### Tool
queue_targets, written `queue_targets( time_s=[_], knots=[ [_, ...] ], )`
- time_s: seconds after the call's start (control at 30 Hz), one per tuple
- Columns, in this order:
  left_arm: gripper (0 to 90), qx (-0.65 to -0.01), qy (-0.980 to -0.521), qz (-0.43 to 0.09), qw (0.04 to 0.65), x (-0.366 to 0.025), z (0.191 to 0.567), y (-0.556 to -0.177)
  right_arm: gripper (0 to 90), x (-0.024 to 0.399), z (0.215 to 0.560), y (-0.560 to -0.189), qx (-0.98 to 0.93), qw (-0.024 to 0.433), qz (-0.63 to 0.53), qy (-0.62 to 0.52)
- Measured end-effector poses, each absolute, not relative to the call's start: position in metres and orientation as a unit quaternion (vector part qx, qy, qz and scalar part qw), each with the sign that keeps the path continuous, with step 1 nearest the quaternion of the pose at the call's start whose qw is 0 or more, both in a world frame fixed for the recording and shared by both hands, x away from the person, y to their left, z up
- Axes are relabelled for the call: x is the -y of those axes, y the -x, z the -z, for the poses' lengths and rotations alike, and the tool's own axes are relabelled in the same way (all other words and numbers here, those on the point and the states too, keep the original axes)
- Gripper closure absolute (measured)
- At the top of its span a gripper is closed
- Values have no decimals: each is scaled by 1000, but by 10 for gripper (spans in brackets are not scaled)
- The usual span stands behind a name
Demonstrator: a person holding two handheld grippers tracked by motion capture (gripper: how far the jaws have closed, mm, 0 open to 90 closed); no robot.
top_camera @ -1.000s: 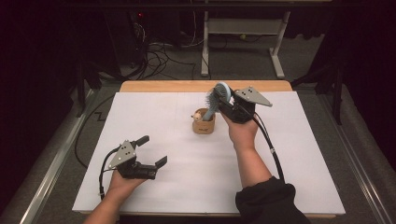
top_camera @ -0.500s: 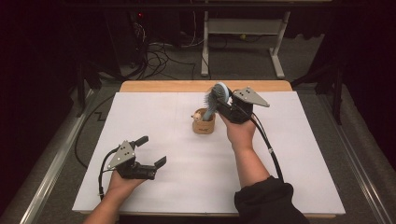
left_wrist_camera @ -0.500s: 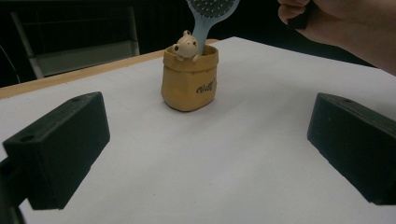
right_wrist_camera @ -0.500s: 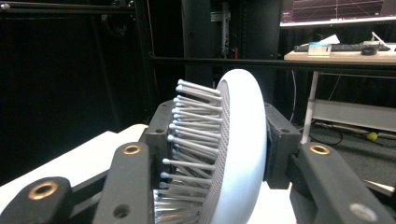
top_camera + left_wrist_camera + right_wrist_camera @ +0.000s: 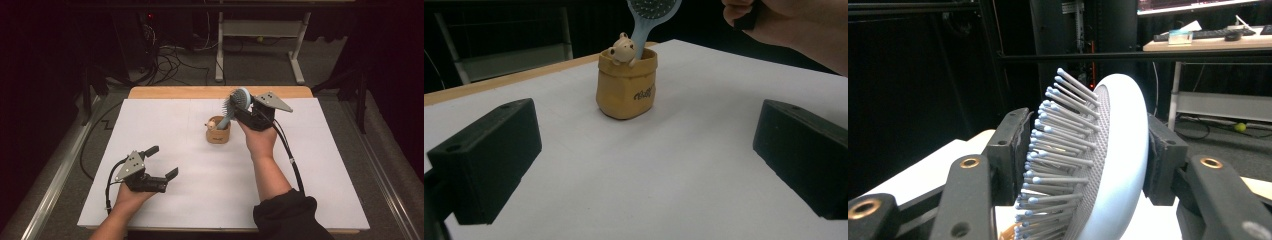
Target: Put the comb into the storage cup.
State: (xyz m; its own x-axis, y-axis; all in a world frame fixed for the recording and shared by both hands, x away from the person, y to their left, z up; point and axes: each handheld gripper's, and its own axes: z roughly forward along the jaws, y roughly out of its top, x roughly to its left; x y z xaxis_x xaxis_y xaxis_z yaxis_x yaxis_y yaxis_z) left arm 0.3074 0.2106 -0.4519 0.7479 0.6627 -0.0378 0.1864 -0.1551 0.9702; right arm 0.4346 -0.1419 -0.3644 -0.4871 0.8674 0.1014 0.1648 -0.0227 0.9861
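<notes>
A small tan bag-shaped cup (image 5: 218, 134) (image 5: 626, 90) with a little bear figure (image 5: 622, 48) at its rim stands mid-table. A pale blue hairbrush (image 5: 239, 100) (image 5: 1108, 150) leans in it, handle down. My right gripper (image 5: 245, 107) (image 5: 1083, 155) is around the brush head. Its jaws have just been opening, and the bristles stand straight and unsquashed between the pads. My left gripper (image 5: 162, 161) (image 5: 644, 165) rests open and empty on the white table near the front left, pointing at the cup.
The white sheet (image 5: 320, 165) covers the table, with a wooden strip (image 5: 175, 92) along the far edge. The right gripper's cable (image 5: 290, 160) trails along the forearm. Cables and a desk frame (image 5: 260, 30) lie on the floor behind.
</notes>
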Motion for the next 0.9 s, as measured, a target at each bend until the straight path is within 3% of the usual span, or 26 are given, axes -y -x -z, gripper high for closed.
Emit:
queue_targets(
  time_s=[0.47,0.57,0.9],
  knots=[
    [0,-292,-732,-203,581,-211,452,-308,381,156,363,-435,-625,295,-580,-432],
    [0,-293,-732,-203,580,-211,453,-308,318,158,362,-435,-624,296,-575,-439],
    [0,-292,-732,-202,582,-210,453,-308,277,163,364,-432,-632,294,-566,-440]
  ],
)
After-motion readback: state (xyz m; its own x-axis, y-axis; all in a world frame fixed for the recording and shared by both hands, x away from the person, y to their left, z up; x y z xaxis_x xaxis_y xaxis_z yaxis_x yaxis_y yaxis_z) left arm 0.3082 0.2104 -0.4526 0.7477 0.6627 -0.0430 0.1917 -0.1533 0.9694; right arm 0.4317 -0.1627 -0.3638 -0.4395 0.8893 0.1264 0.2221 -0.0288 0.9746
